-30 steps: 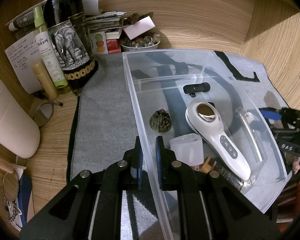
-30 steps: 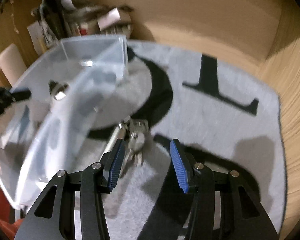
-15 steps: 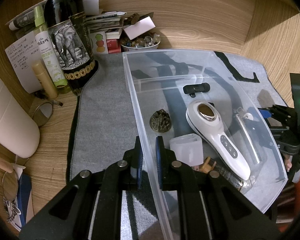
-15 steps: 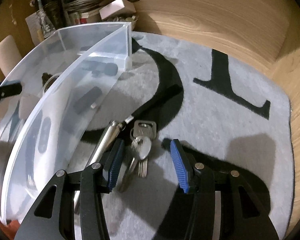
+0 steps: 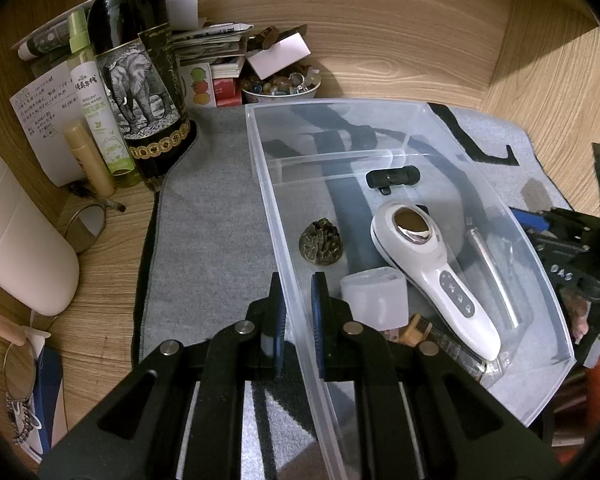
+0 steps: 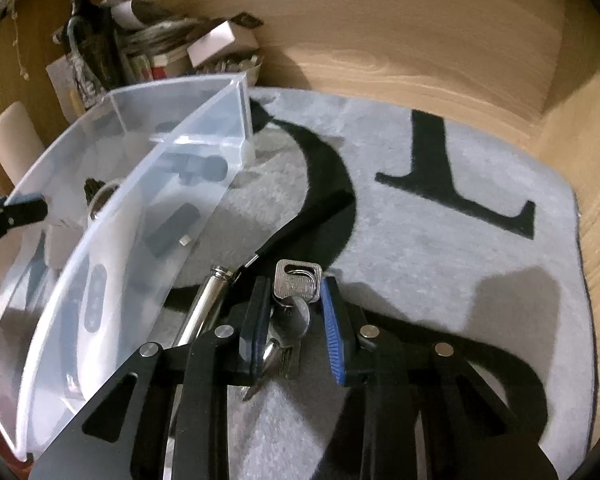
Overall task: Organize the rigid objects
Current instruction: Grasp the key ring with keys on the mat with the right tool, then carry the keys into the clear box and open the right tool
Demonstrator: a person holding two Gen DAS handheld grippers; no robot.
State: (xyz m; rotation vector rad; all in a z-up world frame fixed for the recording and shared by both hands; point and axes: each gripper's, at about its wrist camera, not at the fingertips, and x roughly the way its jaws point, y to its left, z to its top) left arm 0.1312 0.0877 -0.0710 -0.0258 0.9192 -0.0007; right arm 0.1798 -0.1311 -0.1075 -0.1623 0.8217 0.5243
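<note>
Left tongs (image 5: 296, 312) clamped on the near left wall of the clear bin (image 5: 452, 120), one pad outside, one inside. Bin on the gray mat (image 5: 212, 216), toward the mat's left half. Inside the bin: white handheld device (image 5: 432, 272) lying diagonally, dark cone-like lump (image 5: 321, 242) near the left wall, small black clip-shaped item (image 5: 393, 178) toward the far end, frosted cube (image 5: 374, 302) near the tongs, thin metal rod (image 5: 492, 276) along the right wall. Small amber-and-clear item (image 5: 440, 338) at the near end partly hidden under the device; hard to identify.

Right tongs (image 6: 292, 320) closed around a bunch of keys (image 6: 296, 292) on the mat, just beside the bin's right wall; blue pad touching the square key head's right edge, dark pad against the bunch's left. Lower keys hidden between the fingers and in shadow, only a tip poking out below. Silver cylinder (image 6: 204, 304) lying just left of the keys, its lower end cut off behind the tong body; black strap (image 6: 300, 220) leading away from it across the mat. Bin contents seen through the wall here only as blurred dark shapes.

Beyond the mat's far left corner on the tabletop (image 5: 420, 40): dark bottle (image 5: 140, 92) with an elephant label, green spray bottle (image 5: 100, 112), bowl of small stones (image 5: 284, 84), stacked papers. Right tongs in the left view cut off at the frame's right edge.
</note>
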